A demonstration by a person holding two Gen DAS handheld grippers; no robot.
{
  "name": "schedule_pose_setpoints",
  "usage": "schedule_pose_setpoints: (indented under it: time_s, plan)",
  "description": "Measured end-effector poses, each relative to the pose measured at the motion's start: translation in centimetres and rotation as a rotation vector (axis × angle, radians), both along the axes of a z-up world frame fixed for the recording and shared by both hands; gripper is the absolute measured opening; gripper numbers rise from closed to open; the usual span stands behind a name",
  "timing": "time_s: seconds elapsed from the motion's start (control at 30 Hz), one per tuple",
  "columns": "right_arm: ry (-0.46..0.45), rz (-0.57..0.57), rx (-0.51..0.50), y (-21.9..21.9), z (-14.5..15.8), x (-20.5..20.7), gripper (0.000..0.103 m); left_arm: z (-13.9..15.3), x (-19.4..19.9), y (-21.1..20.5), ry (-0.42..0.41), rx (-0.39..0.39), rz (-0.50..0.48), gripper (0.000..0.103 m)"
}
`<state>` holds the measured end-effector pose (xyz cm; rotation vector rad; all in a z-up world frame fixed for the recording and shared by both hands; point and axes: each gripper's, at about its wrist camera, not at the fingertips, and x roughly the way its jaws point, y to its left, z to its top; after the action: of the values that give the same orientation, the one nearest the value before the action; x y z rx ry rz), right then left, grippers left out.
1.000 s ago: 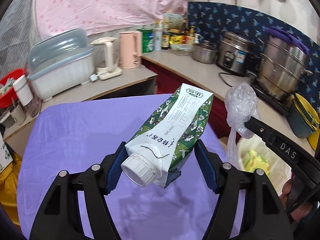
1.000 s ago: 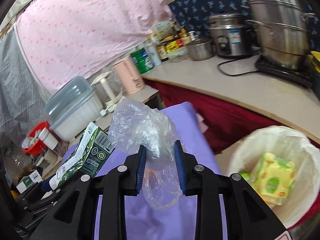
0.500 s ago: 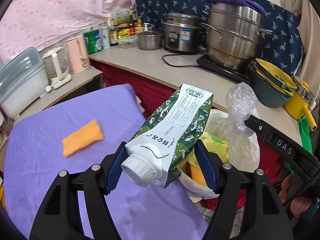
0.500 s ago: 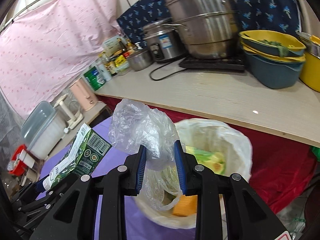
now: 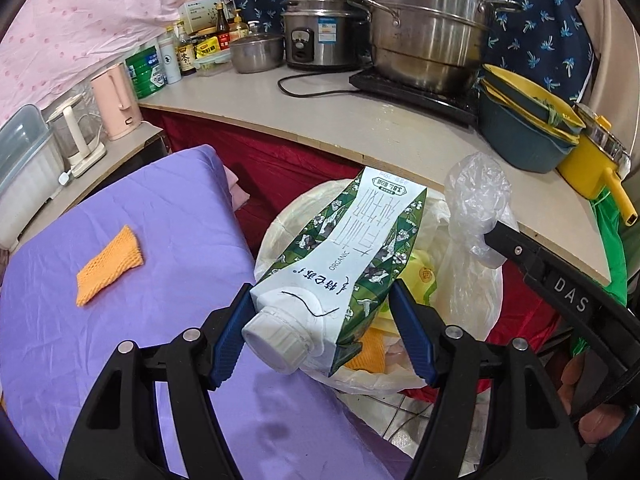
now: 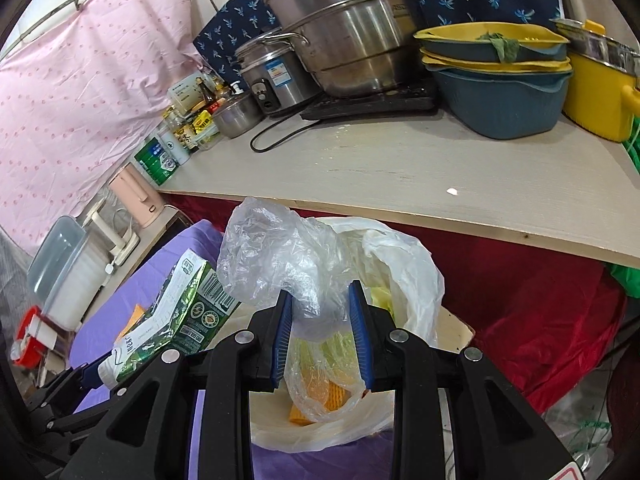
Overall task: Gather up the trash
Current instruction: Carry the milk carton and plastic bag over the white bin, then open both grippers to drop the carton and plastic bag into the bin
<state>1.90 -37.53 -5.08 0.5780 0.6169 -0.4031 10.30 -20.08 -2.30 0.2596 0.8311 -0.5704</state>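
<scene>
Two pieces of trash are in hand, both poised over the bin. Left claw [image 5: 320,332] is clamped on the milk carton [image 5: 352,260] at its capped end, cap toward the camera, far end of the carton projecting out over the bin opening. Right claw [image 6: 322,332] is clamped on a crumpled clear plastic bag [image 6: 276,260]; its loose tail hangs down between the pads toward the bin.

Trash bin [image 5: 280,236], lined with a white bag, stands on the floor just right of the purple-covered counter [image 5: 132,320] and near the long pale counter [image 6: 400,172]. Yellow packaging and an orange piece already lie inside.

Step in hand, as I judge it: drop both items. To do it well, bring each claw squarely above the opening before letting go. The carton is long and tilted, so its far end should point down into the liner, otherwise it may bridge the rim or tip out onto the floor. The plastic bag is light and may cling to the pads; a wide release low over the bin seems wise.

Surroundings: one orange sponge-like pad [image 5: 108,264] is on the purple counter at left, probably not yet collected. On the pale counter beyond: steel steamer pot [image 5: 432,28], rice cooker [image 5: 320,40], stacked blue and yellow basins [image 5: 524,132]. The edge of this counter overhangs the bin's far side; the liner's raised flap [image 6: 404,264] partly narrows the opening.
</scene>
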Motion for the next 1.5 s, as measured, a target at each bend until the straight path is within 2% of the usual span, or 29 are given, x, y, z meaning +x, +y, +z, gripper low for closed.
schedule_pose_setpoints:
  time_s: [0.23, 0.47, 0.67, 1.5]
  plan:
    - [0.006, -0.001, 0.021, -0.3, -0.9, 0.2, 0.028, -1.0, 0.4, -0.4, 0.022, 0.015, 0.004, 0.065]
    - [0.0, -0.006, 0.033, -0.3, -1.0, 0.7, 0.035, -1.3, 0.8, -0.2, 0.034, 0.006, 0.015, 0.065]
    - [-0.006, -0.022, 0.018, -0.1, -0.7, 0.7, 0.046, -1.2, 1.0, 0.3, 0.026, 0.004, 0.031, 0.074]
    - [-0.019, 0.032, -0.012, 2.7, 0.9, 1.7, 0.048, -0.1, 1.6, 3.2, 0.009, -0.014, 0.07, 0.074]
